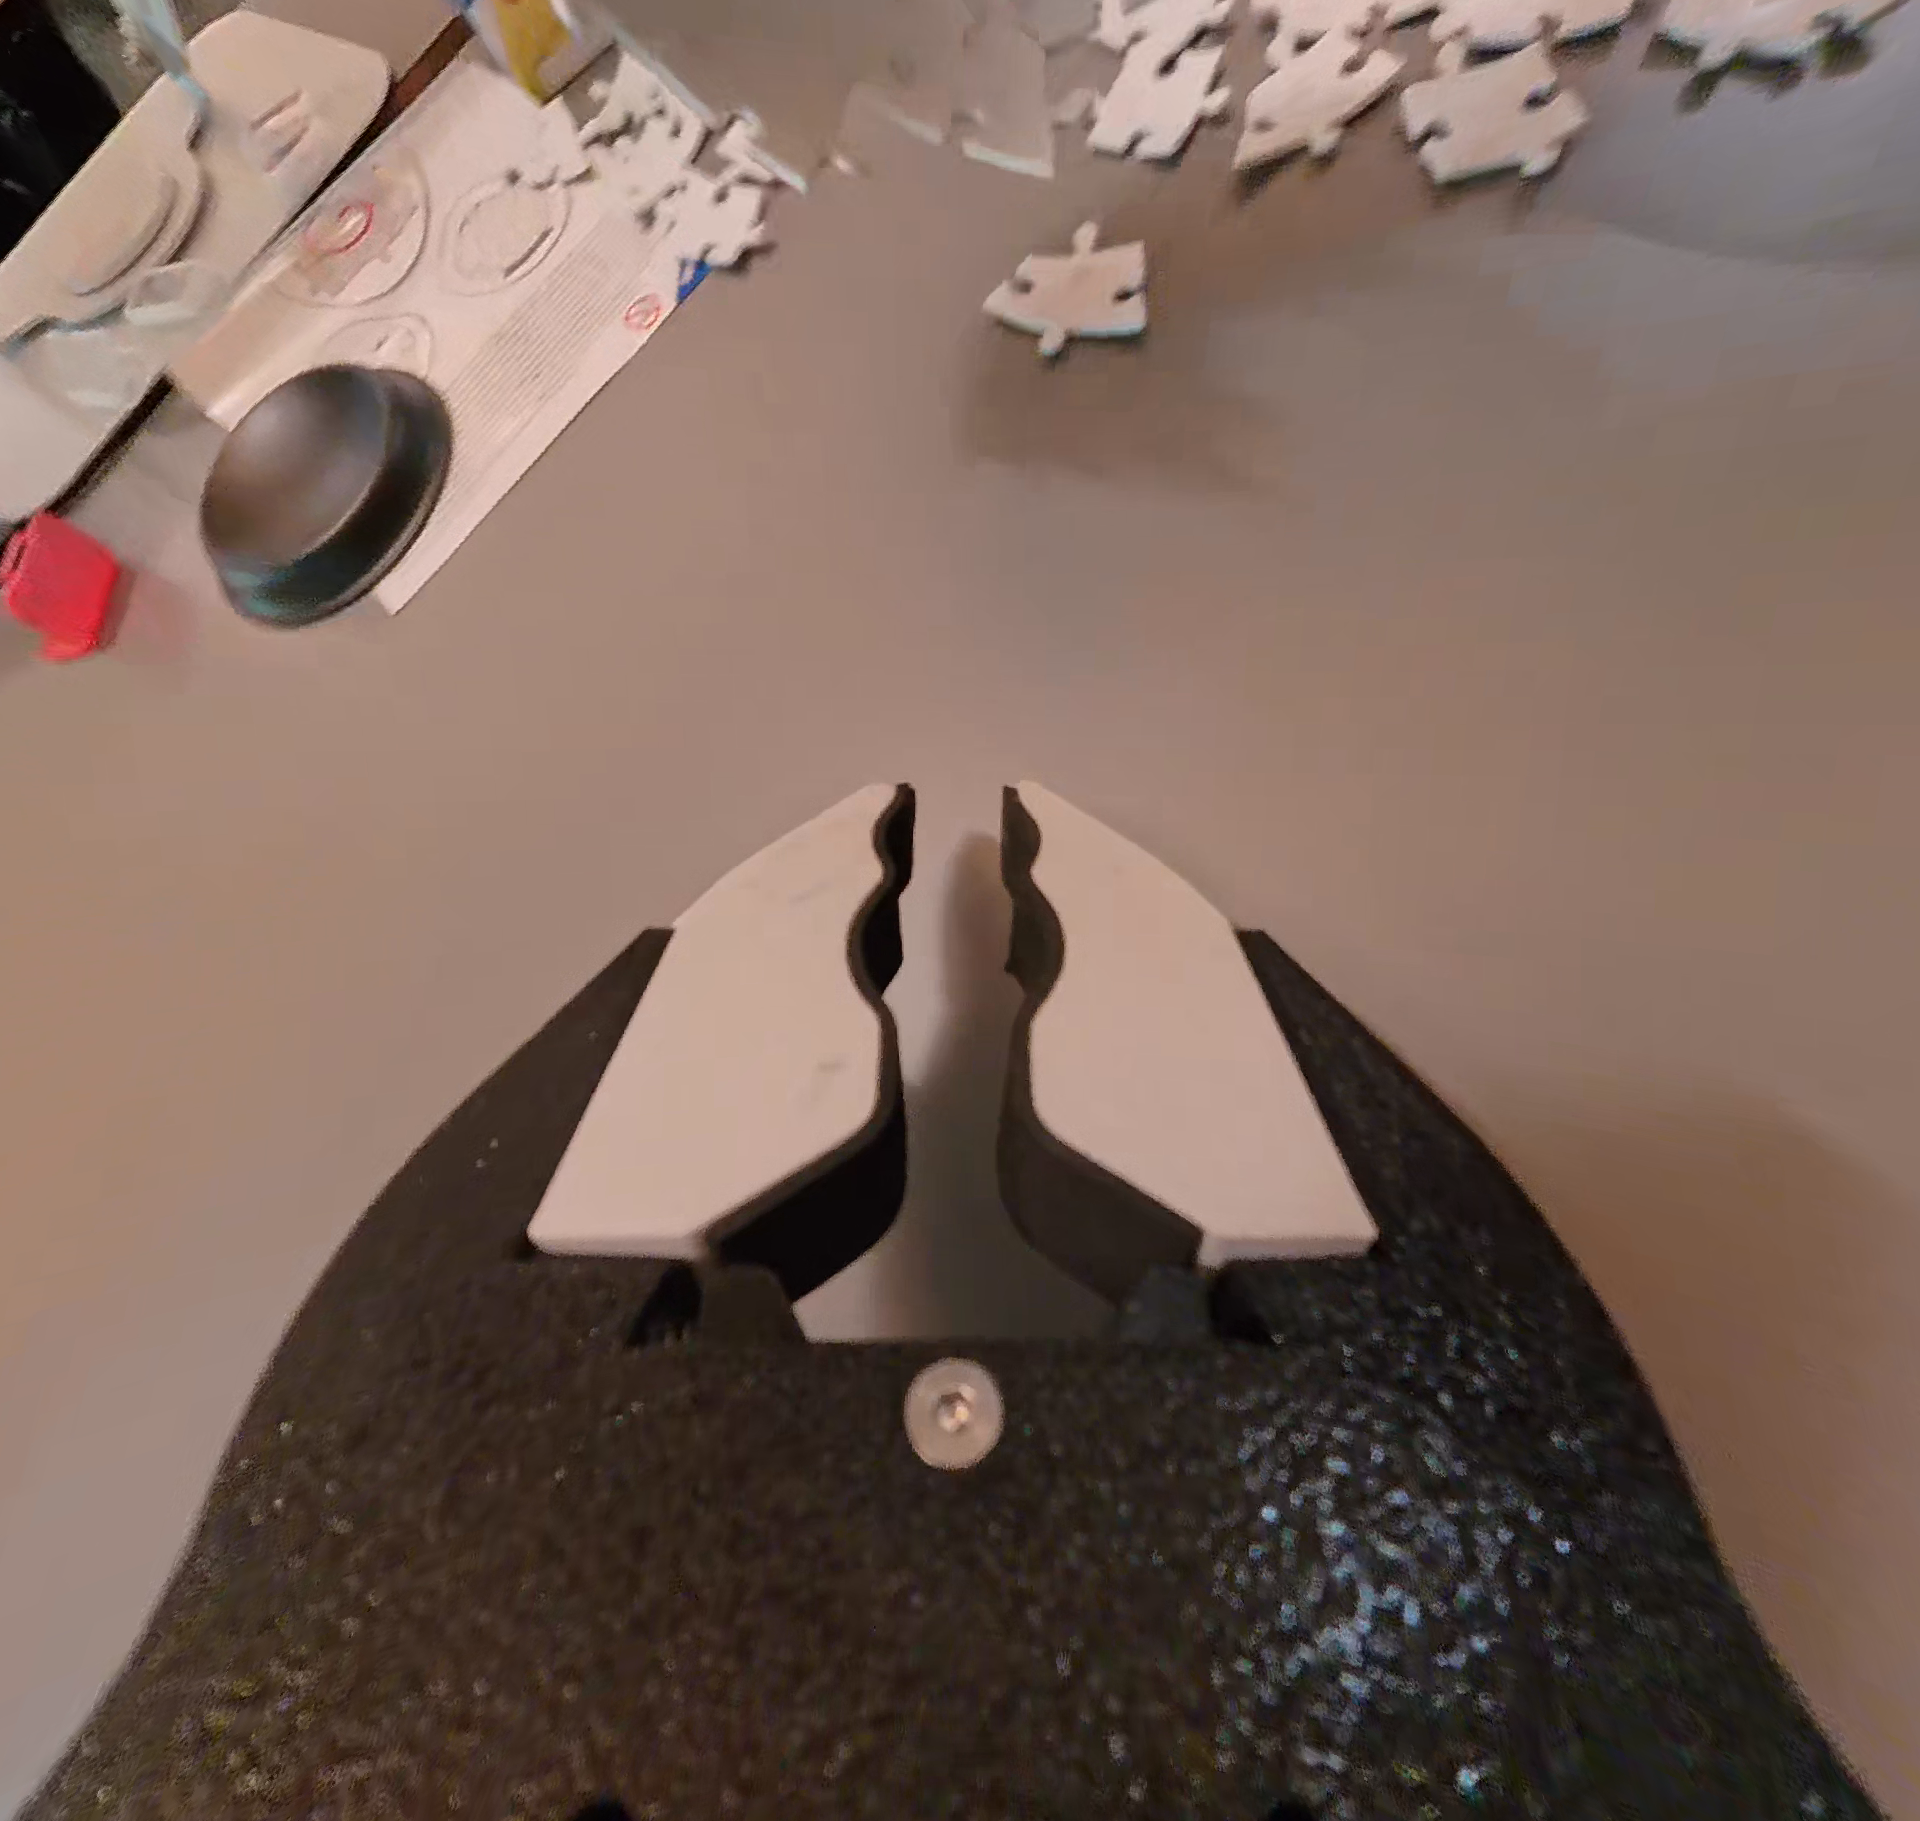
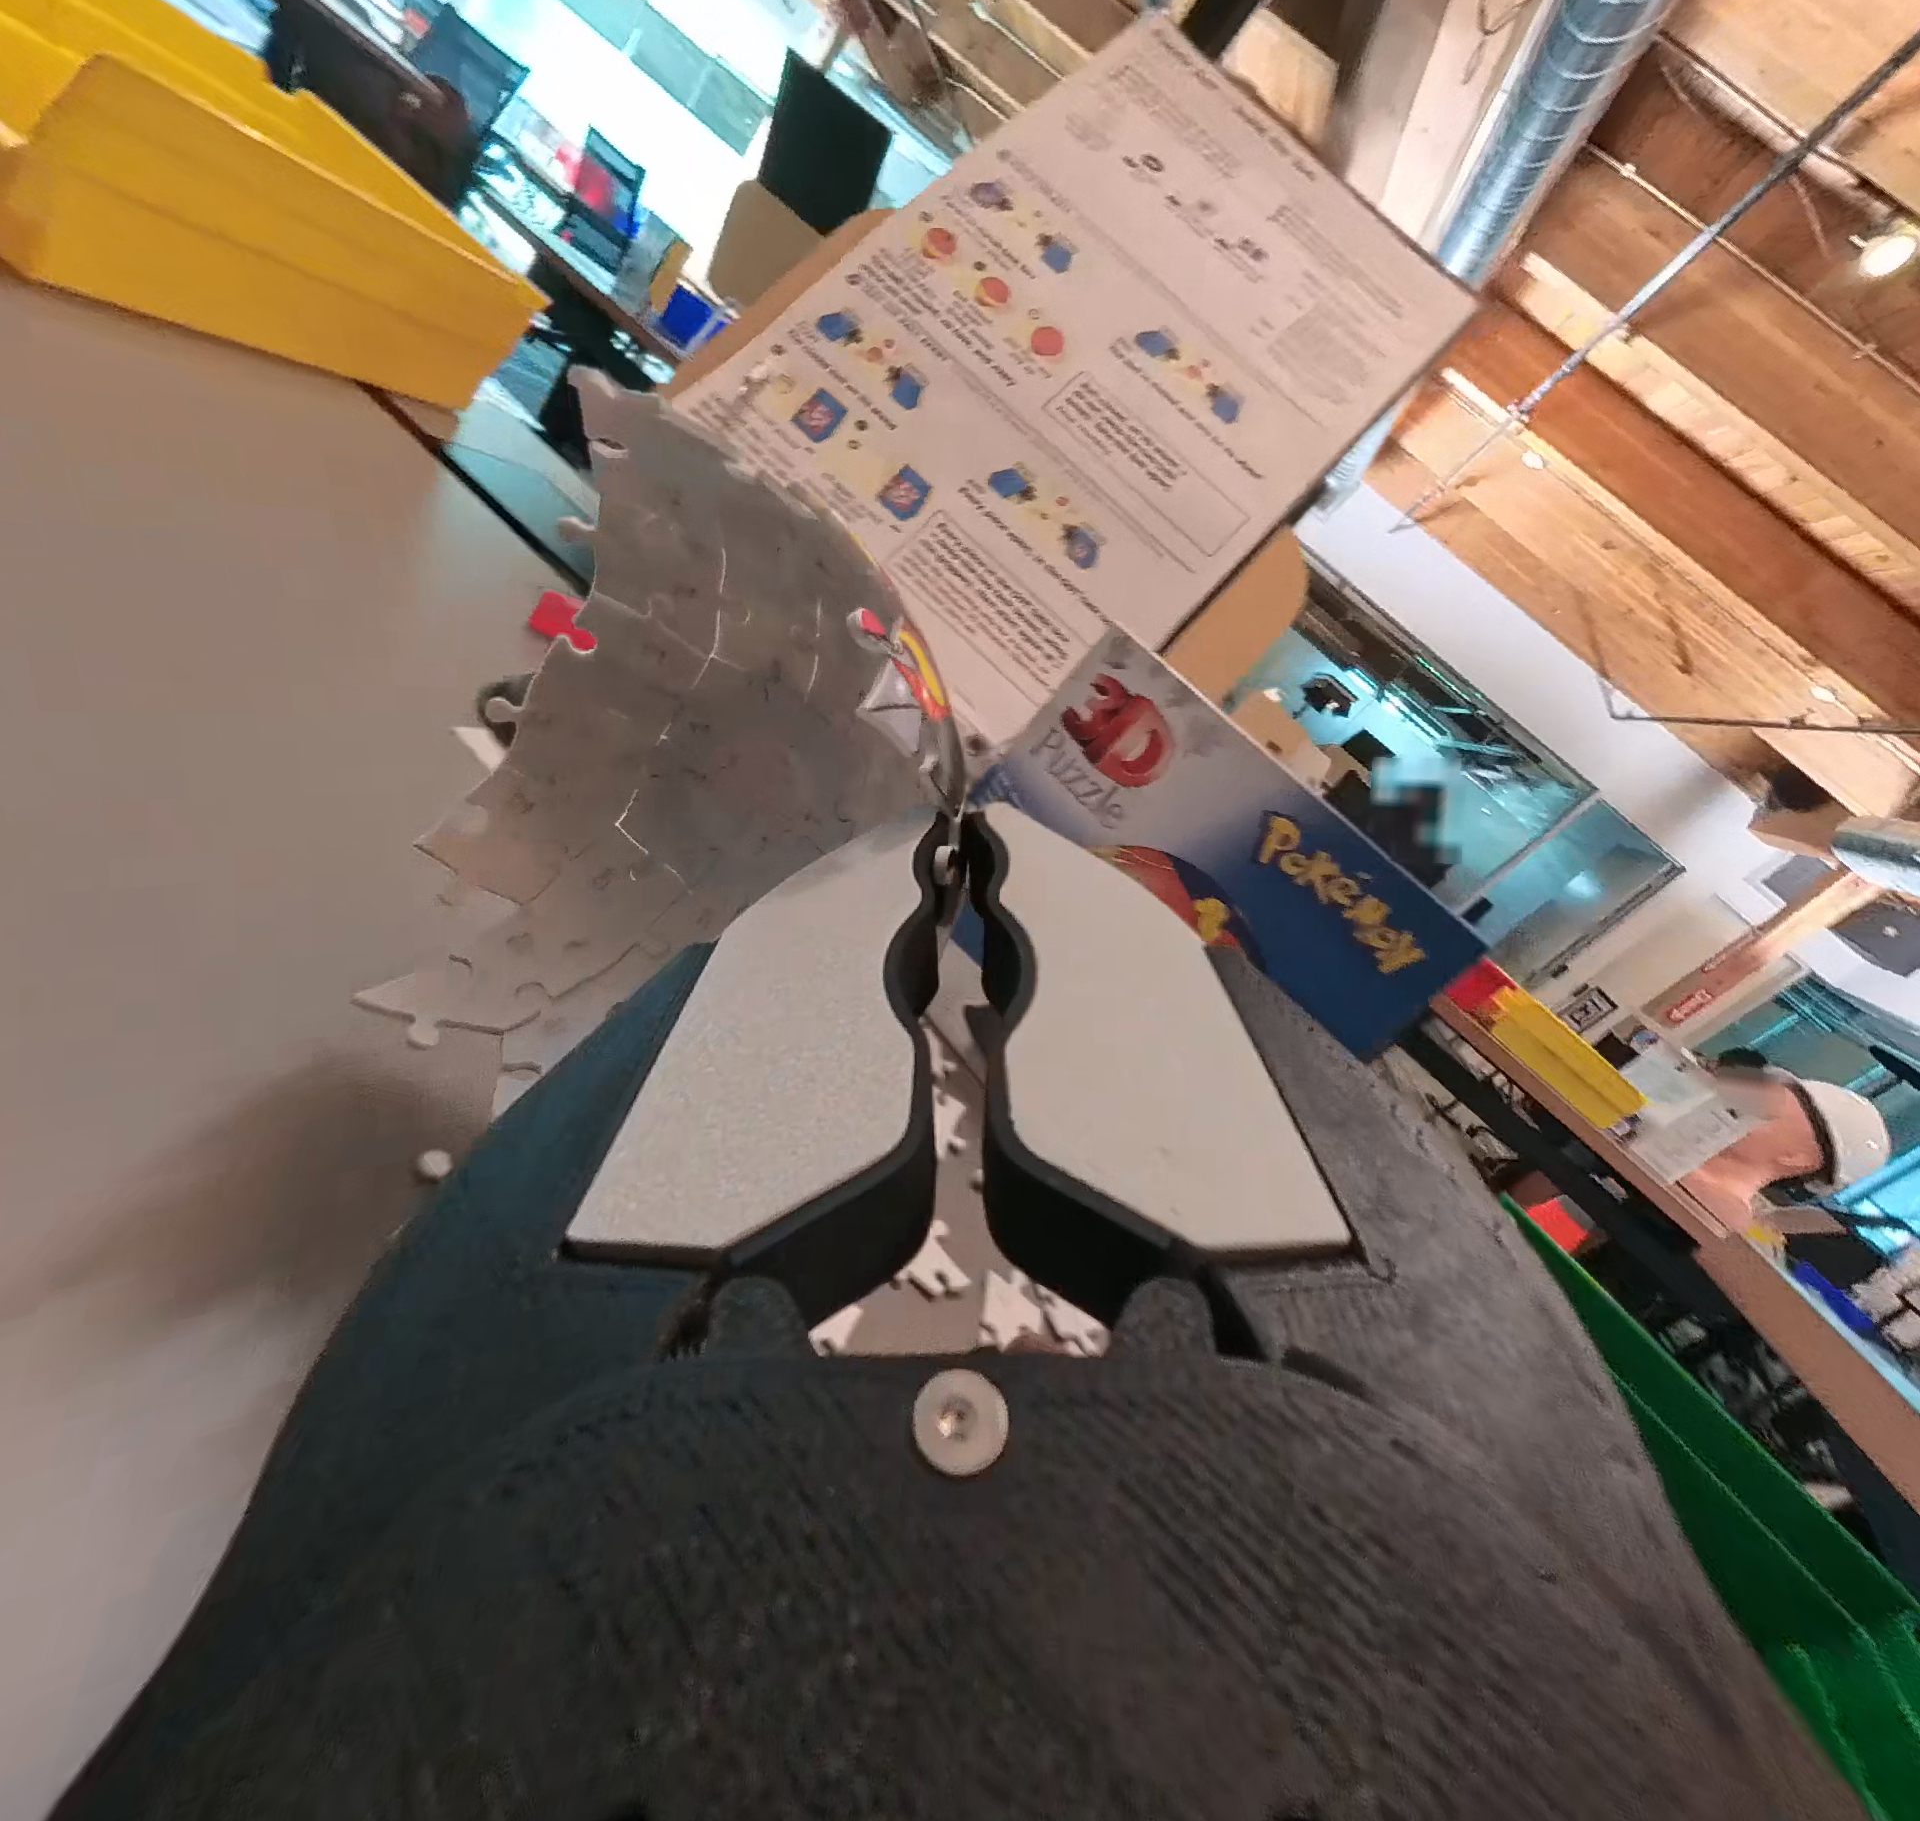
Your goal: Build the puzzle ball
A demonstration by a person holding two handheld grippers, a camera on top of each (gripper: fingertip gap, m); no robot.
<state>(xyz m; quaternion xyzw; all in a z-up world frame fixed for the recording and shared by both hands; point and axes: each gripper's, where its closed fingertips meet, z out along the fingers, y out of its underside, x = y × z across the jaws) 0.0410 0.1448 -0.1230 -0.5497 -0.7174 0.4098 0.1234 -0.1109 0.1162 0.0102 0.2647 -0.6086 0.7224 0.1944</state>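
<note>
Right gripper [image 2: 954, 862] clamps curved assembled shell section [image 2: 686, 732]; left gripper [image 1: 958, 815] narrow, empty; many loose pieces [image 1: 1340, 78] ahead, ball far from done.

The grey worktop [image 1: 1351, 628] carries scattered white puzzle pieces [image 1: 1320, 78], an instruction sheet [image 1: 540, 317], a dark round stand [image 1: 327, 493] and a red piece [image 1: 62, 587].

A workshop: exposed timber ceiling [image 2: 1714, 244], metal duct [image 2: 1558, 98], stacked yellow bins [image 2: 229, 213], long workbenches [image 2: 1621, 1179].
</note>
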